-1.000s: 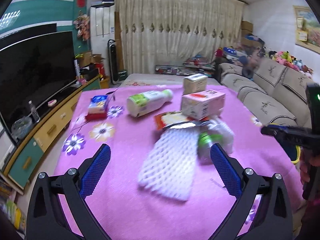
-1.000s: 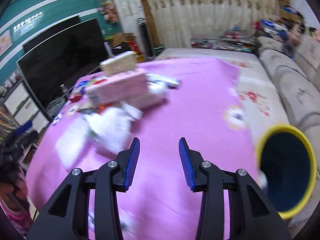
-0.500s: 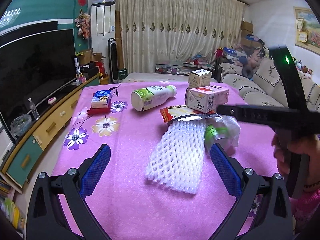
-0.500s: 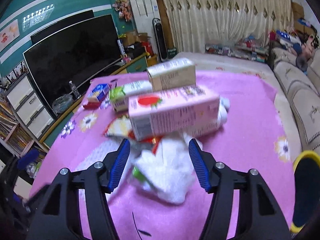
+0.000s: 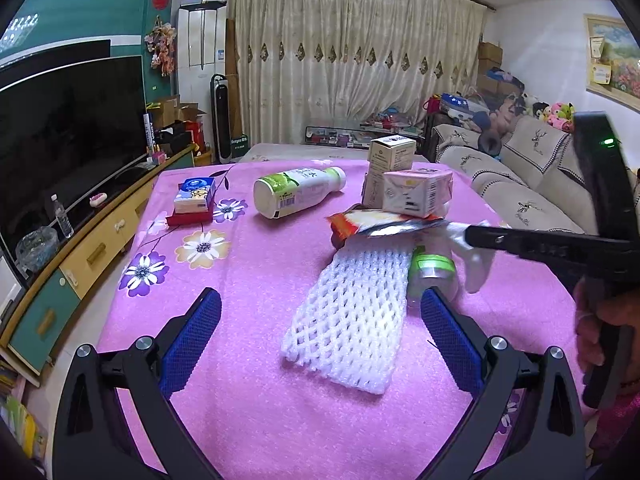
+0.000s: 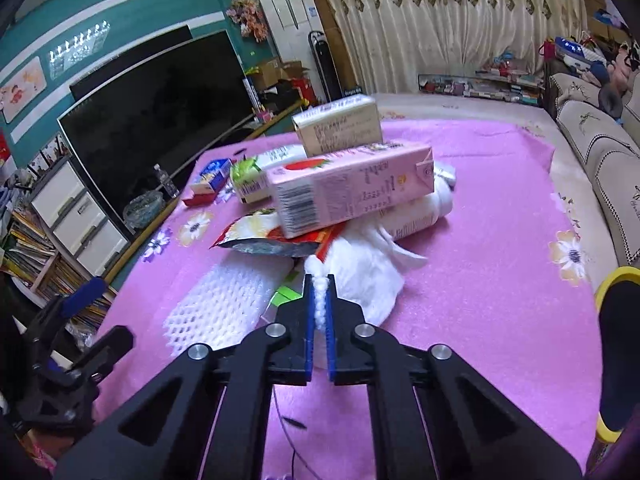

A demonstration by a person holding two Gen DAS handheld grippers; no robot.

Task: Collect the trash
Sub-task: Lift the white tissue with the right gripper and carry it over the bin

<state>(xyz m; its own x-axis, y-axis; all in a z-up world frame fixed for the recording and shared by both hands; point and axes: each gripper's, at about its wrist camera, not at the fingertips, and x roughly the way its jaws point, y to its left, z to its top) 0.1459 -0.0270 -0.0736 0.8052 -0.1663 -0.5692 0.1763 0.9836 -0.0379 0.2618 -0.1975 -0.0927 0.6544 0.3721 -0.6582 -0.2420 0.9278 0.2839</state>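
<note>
Right tongs (image 6: pixel 319 300) clamped on a twisted edge of crumpled white tissue (image 6: pixel 368 268), blue pads pressed together on it, near the middle of the pink tabletop (image 6: pixel 480 208). Left tongs (image 5: pixel 320 320) spread wide apart, empty, hovering at the tabletop's 6 o'clock edge, pads either side of a white foam net sleeve (image 5: pixel 352 312) lying flat below them. Heaped at 12 o'clock of the tissue: a pink drink carton (image 6: pixel 348 192) on its side, resting on a red and silver snack wrapper (image 6: pixel 264 236) and on a white bottle (image 6: pixel 416 216) lying under it. Standing behind the carton, a beige box (image 6: pixel 340 126). Partly hidden at 10 o'clock of the carton, a green-labelled white bottle (image 5: pixel 296 196) on its side. Farther toward 9 o'clock, well apart from the heap, a small blue and red pack (image 5: pixel 194 202). Just beside the foam sleeve at 3 o'clock, a clear bottle with a green band (image 5: pixel 432 268), touching the tissue. At the tabletop's 4 o'clock corner in the right wrist view, a dark bin with a yellow rim (image 6: pixel 616 276).
</note>
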